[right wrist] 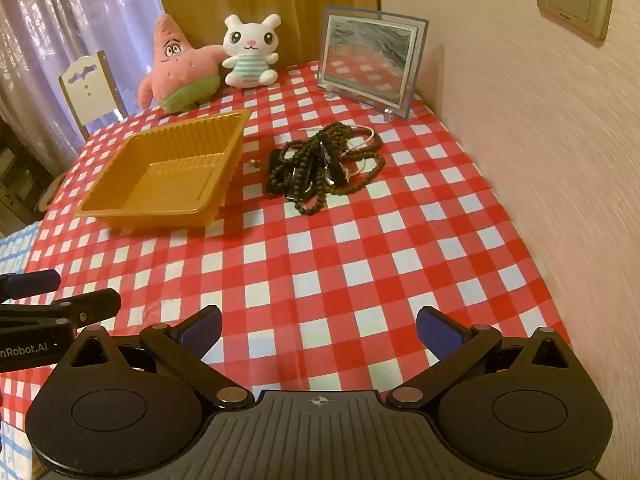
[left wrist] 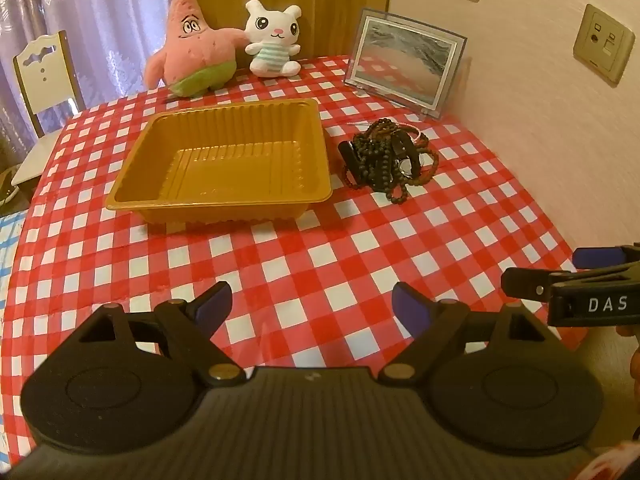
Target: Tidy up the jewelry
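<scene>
1. In the upper middle of the right wrist view, the tangled heap of dark beaded bracelets and black straps [right wrist: 324, 166] lies straight ahead of the right gripper [right wrist: 319, 330], whose jaws are spread and hold nothing.
2. The empty gold ribbed plastic tray [right wrist: 168, 172] sits just left of the heap, apart from it.
3. The left gripper [left wrist: 312, 306], also spread, faces the tray; the heap sits upper right in its view, so the right looks nearer.
4. Bare red-and-white checked tablecloth [right wrist: 320, 256] leaves open room; the wall bounds the right.

Right gripper [right wrist: 318, 326] fingers spread, holding nothing, above checked cloth [right wrist: 340, 248]. Bead pile [right wrist: 320, 164] lies just right of gold tray [right wrist: 164, 172]. Left gripper [right wrist: 44, 296] at left edge.
</scene>
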Demonstrator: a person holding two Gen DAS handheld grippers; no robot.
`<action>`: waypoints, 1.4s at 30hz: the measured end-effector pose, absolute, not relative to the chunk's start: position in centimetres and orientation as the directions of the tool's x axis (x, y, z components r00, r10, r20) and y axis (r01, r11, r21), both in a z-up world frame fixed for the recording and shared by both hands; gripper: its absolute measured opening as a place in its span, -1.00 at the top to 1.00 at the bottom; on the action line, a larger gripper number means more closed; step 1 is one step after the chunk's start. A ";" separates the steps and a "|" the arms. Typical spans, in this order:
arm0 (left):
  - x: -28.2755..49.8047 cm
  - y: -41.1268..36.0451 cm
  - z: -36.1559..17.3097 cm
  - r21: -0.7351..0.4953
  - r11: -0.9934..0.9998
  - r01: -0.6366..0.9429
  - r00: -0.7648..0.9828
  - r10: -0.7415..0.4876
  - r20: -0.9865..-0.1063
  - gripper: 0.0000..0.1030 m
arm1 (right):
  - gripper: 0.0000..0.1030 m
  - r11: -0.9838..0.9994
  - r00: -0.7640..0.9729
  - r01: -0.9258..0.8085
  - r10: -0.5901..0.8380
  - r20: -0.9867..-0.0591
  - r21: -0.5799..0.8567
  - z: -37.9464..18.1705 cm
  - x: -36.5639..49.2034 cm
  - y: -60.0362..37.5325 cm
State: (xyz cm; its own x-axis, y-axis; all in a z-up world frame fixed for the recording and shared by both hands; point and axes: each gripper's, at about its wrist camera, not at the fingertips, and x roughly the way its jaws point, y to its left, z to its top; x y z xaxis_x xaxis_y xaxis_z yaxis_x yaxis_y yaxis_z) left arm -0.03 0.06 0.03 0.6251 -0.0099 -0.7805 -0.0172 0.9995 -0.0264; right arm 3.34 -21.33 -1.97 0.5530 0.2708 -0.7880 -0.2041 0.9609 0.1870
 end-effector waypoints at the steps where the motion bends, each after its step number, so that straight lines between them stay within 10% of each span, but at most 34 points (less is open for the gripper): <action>1: 0.0 0.0 0.0 -0.022 1.000 -0.019 0.622 -0.005 -0.783 -0.67 | -1.00 0.961 0.552 -0.204 0.271 -0.789 0.187 -2.0 3.3 -21.3; 42: 0.0 0.0 0.0 -0.019 1.000 -0.018 0.624 -0.004 -0.782 -0.67 | -1.00 0.962 0.555 -0.206 0.266 -0.788 0.179 -1.9 3.5 -20.9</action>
